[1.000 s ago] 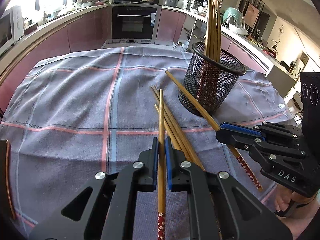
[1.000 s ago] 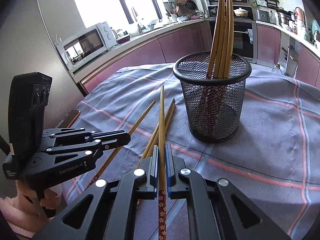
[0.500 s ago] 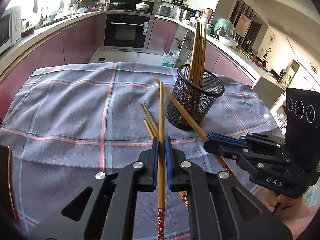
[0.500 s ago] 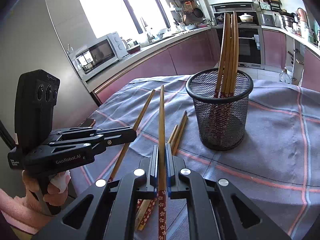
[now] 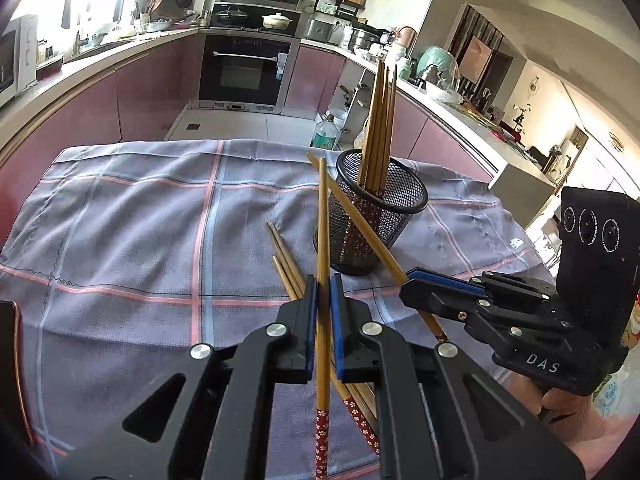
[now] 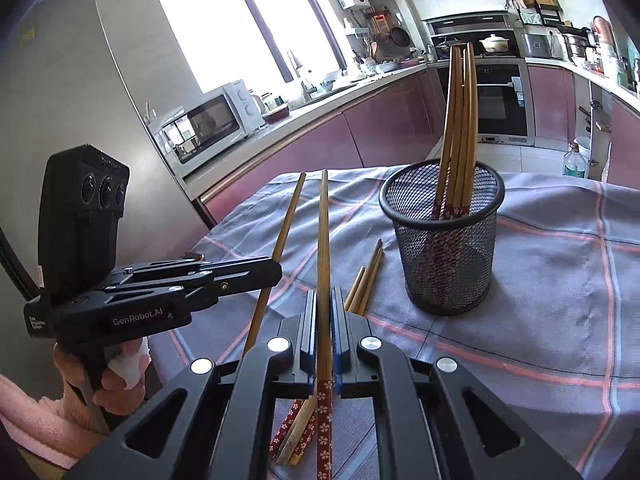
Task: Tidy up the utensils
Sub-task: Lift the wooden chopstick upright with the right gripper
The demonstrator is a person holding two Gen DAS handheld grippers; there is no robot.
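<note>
I am holding the left tongs (image 5: 323, 320) pressed together on one chopstick (image 5: 322, 240), gripping it low near its red patterned end, so most of its length is sticking out in front, tip aimed at the near rim of the mesh cup (image 5: 404, 184). That long overhang is worrying me: if the tip is catching the rim or the sticks already standing inside, the stick could be pivoting in the pads and sliding out. Moving right, three or four loose chopsticks (image 5: 286, 262) are lying on the checked cloth (image 5: 140, 232) covering the surface, just beside the cup. Further right, the right tongs (image 6: 323, 334) are also pinching a single stick (image 6: 323, 248), and in the left view the two held sticks are crossing; I cannot tell whether they are touching, though a clash could be knocking one loose. The cup is looking light, so a hard poke might be tipping it
</note>
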